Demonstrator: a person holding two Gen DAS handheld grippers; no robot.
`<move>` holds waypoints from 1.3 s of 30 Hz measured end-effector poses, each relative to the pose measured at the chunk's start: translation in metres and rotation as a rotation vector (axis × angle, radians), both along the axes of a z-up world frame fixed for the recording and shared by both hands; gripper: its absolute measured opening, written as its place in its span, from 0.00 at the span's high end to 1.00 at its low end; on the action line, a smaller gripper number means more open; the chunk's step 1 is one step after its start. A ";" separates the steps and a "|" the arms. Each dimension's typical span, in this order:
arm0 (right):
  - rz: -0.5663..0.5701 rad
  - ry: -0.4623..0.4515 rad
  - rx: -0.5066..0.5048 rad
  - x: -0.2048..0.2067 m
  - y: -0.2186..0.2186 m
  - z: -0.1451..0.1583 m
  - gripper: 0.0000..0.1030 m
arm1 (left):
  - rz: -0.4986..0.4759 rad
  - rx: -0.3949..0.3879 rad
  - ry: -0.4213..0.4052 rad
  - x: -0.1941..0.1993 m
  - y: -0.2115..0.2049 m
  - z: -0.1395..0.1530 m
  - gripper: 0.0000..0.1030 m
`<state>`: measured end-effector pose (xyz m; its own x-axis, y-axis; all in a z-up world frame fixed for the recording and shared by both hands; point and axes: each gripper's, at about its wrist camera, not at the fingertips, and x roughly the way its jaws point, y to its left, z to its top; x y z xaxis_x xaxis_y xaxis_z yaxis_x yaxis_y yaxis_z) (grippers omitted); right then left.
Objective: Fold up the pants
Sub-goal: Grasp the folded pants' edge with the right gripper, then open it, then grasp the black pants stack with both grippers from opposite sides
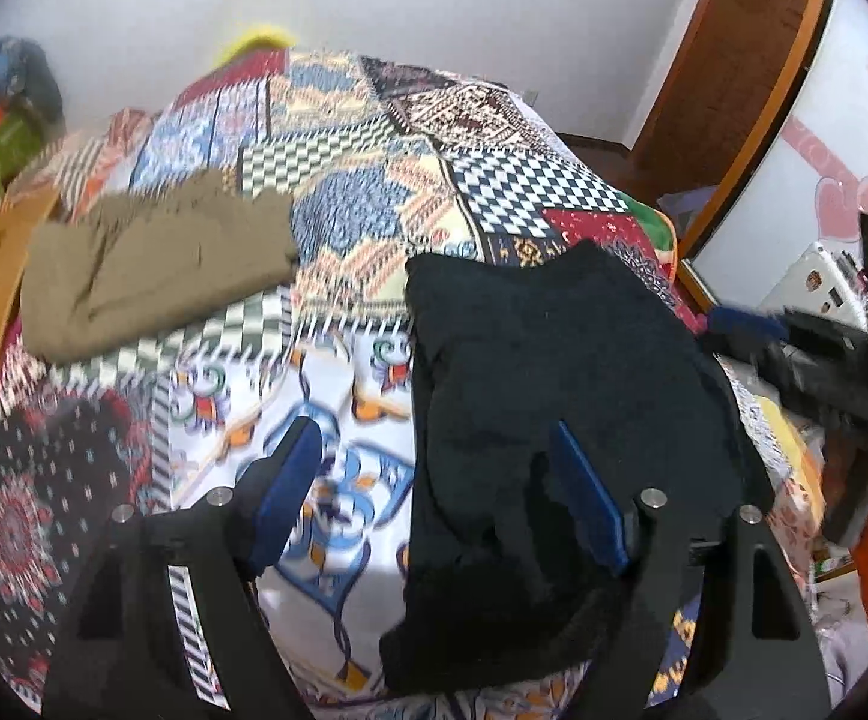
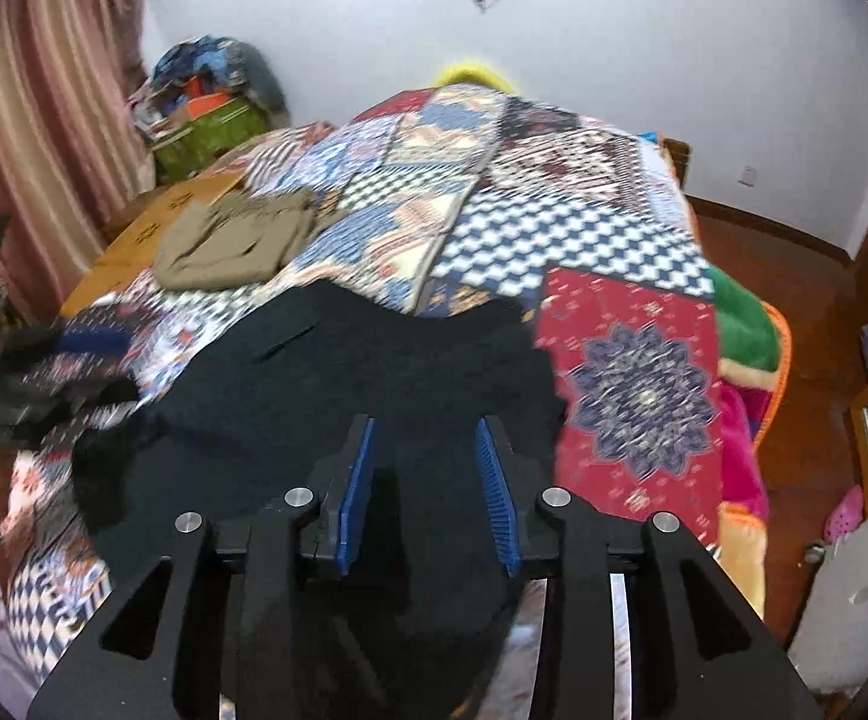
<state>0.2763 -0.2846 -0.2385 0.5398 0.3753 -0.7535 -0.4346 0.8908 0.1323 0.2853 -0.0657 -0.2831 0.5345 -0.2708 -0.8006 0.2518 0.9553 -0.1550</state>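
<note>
I hold both grippers spread above the black pants (image 2: 374,372) on the patchwork quilt (image 2: 554,228), left gripper (image 1: 434,498) and right gripper (image 2: 425,480) pinching nothing, probably to choose a fold edge.

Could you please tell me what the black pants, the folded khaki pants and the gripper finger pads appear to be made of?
Black pants: soft matte fabric, possibly fleece; no sheen. Khaki pants: woven, cotton-like cloth with creases and seams. Left gripper pads: blue ribbed rubber or plastic, probably.

White walls (image 2: 614,90), pink curtain (image 2: 32,138)
</note>
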 end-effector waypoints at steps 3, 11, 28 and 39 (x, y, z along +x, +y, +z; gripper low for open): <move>0.013 0.032 -0.030 -0.008 0.007 -0.016 0.69 | 0.010 0.044 0.021 0.010 -0.006 -0.010 0.23; -0.009 0.111 -0.058 -0.009 0.005 -0.043 0.68 | 0.060 0.053 0.125 0.029 0.008 -0.052 0.23; -0.100 0.076 0.007 -0.035 -0.033 -0.008 0.36 | -0.075 -0.069 0.190 0.007 0.002 -0.015 0.11; -0.131 0.214 0.119 -0.018 -0.048 -0.048 0.34 | -0.166 -0.124 0.342 0.036 -0.025 -0.051 0.10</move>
